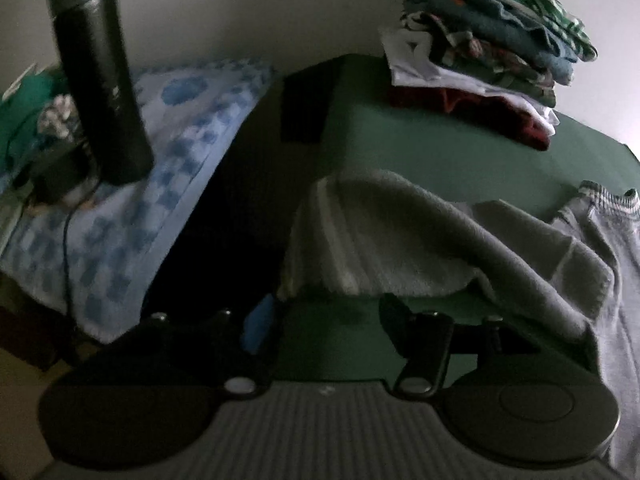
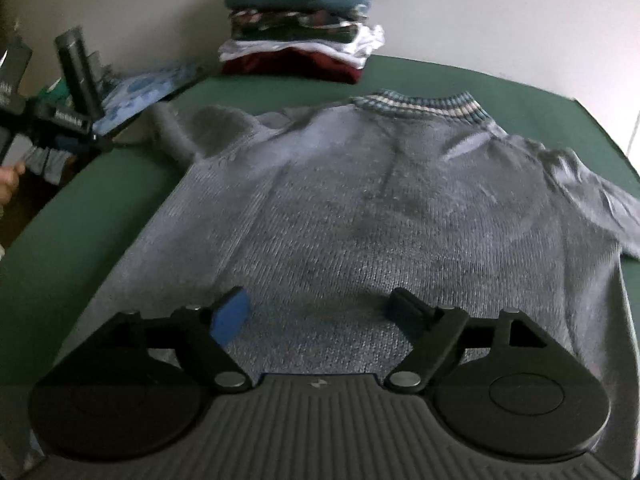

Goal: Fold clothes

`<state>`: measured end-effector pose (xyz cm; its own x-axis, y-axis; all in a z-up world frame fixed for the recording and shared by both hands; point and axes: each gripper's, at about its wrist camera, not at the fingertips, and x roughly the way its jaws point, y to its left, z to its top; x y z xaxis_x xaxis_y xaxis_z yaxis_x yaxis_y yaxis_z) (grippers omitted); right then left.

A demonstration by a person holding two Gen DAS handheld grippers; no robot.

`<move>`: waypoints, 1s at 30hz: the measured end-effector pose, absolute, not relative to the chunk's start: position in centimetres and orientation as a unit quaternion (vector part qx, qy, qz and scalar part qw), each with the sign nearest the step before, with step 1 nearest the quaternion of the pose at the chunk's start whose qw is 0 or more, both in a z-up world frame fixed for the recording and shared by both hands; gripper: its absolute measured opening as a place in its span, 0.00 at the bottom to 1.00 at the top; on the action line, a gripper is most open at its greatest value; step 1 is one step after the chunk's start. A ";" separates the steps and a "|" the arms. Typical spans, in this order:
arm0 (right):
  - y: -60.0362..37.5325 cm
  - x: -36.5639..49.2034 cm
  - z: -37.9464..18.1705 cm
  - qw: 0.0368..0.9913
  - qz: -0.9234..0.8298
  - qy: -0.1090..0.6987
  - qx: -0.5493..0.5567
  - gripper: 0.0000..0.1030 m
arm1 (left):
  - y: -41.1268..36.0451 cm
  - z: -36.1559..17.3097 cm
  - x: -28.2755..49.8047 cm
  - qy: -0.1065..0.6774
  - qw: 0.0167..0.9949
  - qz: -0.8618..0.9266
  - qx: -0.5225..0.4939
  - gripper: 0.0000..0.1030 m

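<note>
Green table point(image 2: 440, 76), sweater point(image 2: 360, 208) sleeve cropped

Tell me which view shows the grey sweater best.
The right wrist view: the sweater lies flat on the green table, striped collar, body and both shoulders visible. The left wrist view catches only one folded-over sleeve and part of the collar.

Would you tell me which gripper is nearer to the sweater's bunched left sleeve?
Left. The left gripper hovers just before the sleeve, jaws open; the right gripper is over the sweater's lower body, farther from it.
</note>
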<state>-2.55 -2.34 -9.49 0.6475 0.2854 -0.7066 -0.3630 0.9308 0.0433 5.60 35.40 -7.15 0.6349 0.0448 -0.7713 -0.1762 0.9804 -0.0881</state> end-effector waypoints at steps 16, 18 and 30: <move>4.4 2.9 -5.7 0.900 0.276 0.326 -0.090 0.47 | 35.8 -6.0 6.9 0.405 0.912 0.022 -0.062 0.08; 6.9 3.6 -6.1 0.891 0.302 0.318 -0.114 0.48 | 35.7 -5.7 6.5 0.407 0.911 0.022 -0.055 0.08; 12.9 5.6 -8.9 0.861 0.348 0.330 -0.169 0.09 | 34.8 -4.4 -1.5 0.420 0.905 0.003 -0.068 0.08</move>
